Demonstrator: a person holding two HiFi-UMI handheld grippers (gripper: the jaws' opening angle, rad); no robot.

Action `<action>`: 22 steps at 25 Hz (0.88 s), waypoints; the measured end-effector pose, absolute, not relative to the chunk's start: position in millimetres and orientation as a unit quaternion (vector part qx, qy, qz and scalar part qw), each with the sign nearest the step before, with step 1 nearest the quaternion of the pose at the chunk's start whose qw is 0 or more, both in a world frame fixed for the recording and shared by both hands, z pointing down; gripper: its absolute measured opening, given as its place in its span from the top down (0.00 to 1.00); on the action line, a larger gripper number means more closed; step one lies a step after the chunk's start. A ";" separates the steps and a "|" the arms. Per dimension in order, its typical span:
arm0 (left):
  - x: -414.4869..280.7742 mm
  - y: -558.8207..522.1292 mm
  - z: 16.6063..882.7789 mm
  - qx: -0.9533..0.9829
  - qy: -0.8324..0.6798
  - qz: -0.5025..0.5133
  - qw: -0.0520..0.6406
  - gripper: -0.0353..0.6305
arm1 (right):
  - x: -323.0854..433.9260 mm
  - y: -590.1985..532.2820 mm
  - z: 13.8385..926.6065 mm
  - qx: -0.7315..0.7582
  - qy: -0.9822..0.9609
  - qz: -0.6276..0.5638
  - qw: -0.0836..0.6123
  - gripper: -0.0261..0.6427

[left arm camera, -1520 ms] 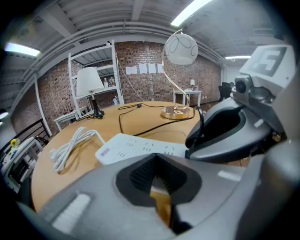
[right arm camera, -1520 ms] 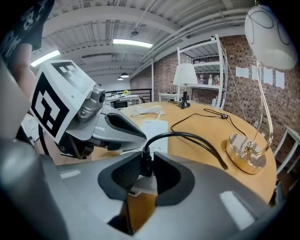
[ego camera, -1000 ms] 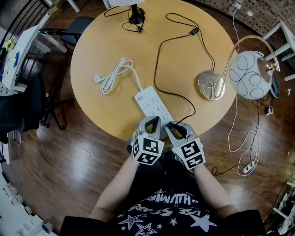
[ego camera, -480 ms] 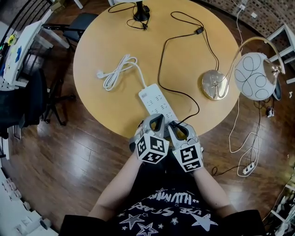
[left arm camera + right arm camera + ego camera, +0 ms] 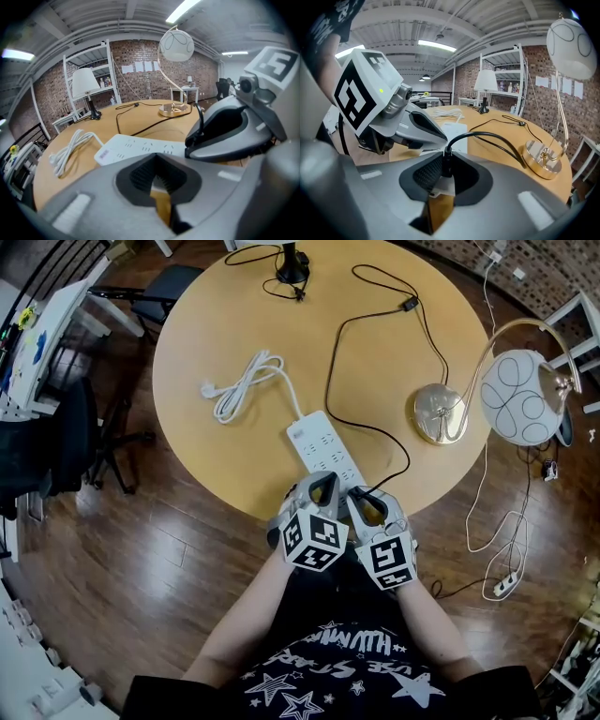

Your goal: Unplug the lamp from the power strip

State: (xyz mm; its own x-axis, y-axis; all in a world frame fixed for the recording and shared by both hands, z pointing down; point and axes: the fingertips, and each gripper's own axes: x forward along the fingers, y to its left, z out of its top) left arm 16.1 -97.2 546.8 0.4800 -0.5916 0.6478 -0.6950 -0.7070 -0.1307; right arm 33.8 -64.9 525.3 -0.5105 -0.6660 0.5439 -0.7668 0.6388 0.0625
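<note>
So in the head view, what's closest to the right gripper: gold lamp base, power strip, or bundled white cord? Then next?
1. Power strip, just ahead of the right gripper.
2. Gold lamp base, ahead to the right.
3. White cord, far left.

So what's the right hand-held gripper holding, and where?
The lamp's black plug, pinched by its body just below the cord, at the power strip.

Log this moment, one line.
left tongs: clamped on power strip end | right tongs: gripping lamp plug | plug: in strip
</note>
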 end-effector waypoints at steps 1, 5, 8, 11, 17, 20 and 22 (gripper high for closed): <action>16.2 -97.2 546.7 0.857 -0.375 0.346 0.074 0.94 | 33.9 -64.9 524.6 0.412 -0.864 0.083 0.278 0.87; 17.1 -95.7 546.5 0.857 -0.375 0.346 0.071 0.94 | 34.5 -62.8 522.9 0.405 -0.865 0.059 0.290 0.87; 17.2 -96.6 546.5 0.857 -0.373 0.348 0.068 0.94 | 34.7 -63.9 523.3 0.401 -0.869 0.069 0.281 0.87; 17.3 -96.7 546.4 0.856 -0.372 0.354 0.052 0.94 | 36.0 -65.7 526.1 0.404 -0.870 0.117 0.257 0.87; 19.0 -95.7 546.1 0.856 -0.373 0.353 0.051 0.94 | 38.1 -65.4 525.2 0.403 -0.865 0.121 0.271 0.87; 18.4 -96.7 546.4 0.855 -0.377 0.353 0.051 0.94 | 35.7 -64.6 523.8 0.391 -0.866 0.082 0.301 0.87; 19.1 -97.0 546.2 0.855 -0.377 0.351 0.053 0.94 | 37.5 -64.2 525.5 0.395 -0.866 0.099 0.290 0.87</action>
